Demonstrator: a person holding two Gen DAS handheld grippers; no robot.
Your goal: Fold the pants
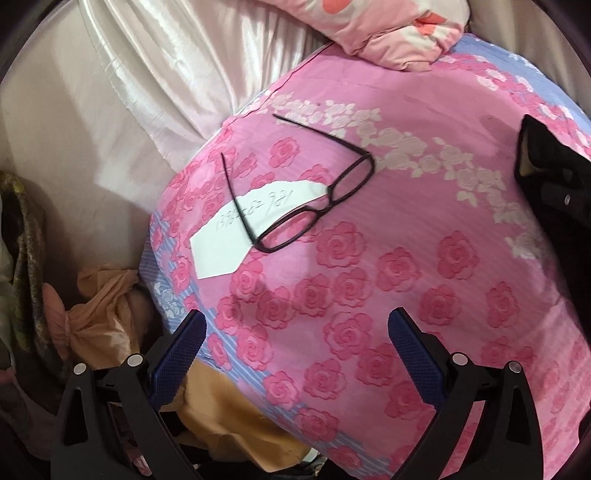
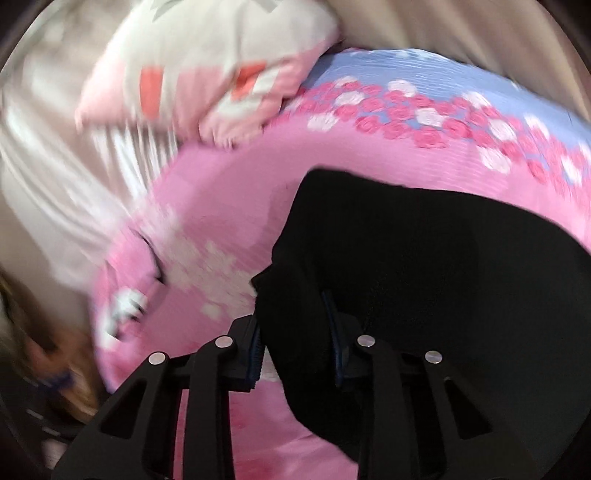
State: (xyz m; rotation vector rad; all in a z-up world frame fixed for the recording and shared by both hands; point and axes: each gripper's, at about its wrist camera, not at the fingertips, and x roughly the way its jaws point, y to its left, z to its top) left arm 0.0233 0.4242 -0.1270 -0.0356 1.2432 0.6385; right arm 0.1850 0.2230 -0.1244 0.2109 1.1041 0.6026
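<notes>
Seen nearest in left wrist view: left gripper (image 1: pixel 295 343), jaws standing wide, blue pads (image 1: pixel 413 347) w/ nothing between, hovering above pink rose-print bedcover (image 1: pixel 369 277). Just beyond left finger, off edge of cover: crumpled tan cloth (image 1: pixel 107 317) and mustard-colored fabric (image 1: pixel 221 413), lying lower than bed surface. Further on, in mid cover: black-framed glasses (image 1: pixel 314 199), temples unfolded, lying partly on white paper slip (image 1: pixel 251 229) w/ handwritten digits, not readable for sure. At right edge of same view: dark piece of pants (image 1: pixel 550 173) w/ small metal stud, resting on cover. Farthest: pink-and-white pillow (image 1: pixel 391 33) at top, and shiny cream curtain-like fabric (image 1: pixel 155 74) at left behind bed.

Seen nearest in right wrist view, much blurred at left side: right gripper (image 2: pixel 295 332), jaws narrow, closed on edge of black pants (image 2: pixel 424 258); cloth bunched between pads and covering right finger tip. Pants spread from gripper toward right over pink cover (image 2: pixel 221 206). Beyond pants: band of blue w/ pink and white roses (image 2: pixel 424 122) on same cover. Farthest: pillow (image 2: pixel 207 62) at upper left, touching far edge of cover; beige fabric behind.
</notes>
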